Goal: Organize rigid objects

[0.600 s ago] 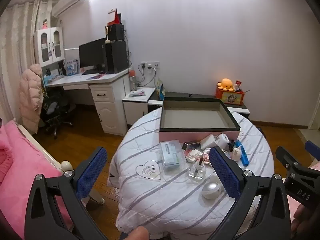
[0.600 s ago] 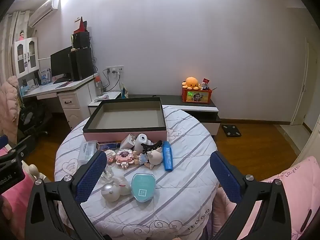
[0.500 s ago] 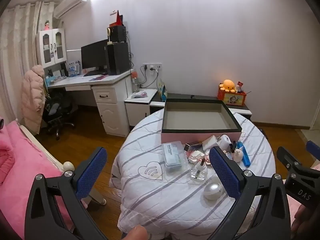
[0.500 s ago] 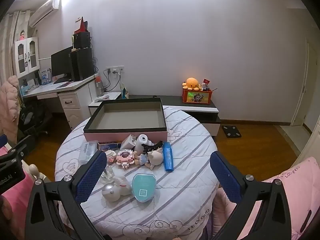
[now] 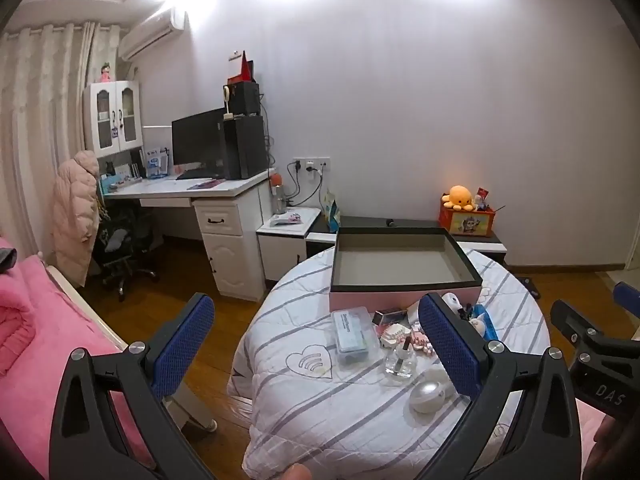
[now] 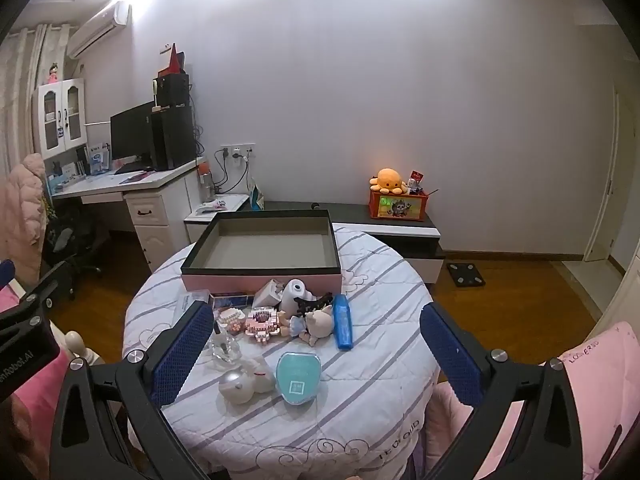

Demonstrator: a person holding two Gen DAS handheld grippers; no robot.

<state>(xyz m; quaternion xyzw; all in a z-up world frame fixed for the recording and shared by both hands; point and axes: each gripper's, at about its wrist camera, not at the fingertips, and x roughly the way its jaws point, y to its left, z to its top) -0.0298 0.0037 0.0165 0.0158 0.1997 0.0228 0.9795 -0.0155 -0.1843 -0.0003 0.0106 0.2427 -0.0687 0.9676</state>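
Observation:
A round table with a striped cloth (image 6: 360, 392) holds an empty pink box with a black rim (image 6: 262, 270) at its far side. In front of it lie small items: a teal case (image 6: 298, 376), a blue tube (image 6: 343, 322), a pearl-white round case (image 6: 238, 388), a glass bottle (image 5: 401, 362), a clear plastic box (image 5: 352, 334), a pink brick model (image 6: 262, 322) and a small pig figure (image 6: 320, 322). My left gripper (image 5: 316, 346) is open and empty, held above the table's near left side. My right gripper (image 6: 316, 350) is open and empty, above the near edge.
A white desk with a monitor (image 5: 200, 148) stands at the left, with an office chair and a coat. A low cabinet with an orange plush toy (image 6: 387, 181) runs along the back wall. A pink bed (image 5: 24, 320) is at the near left. The floor is wood.
Both grippers have drawn back and risen slightly, so the table looks a little smaller and lower. Nothing on the table has moved.

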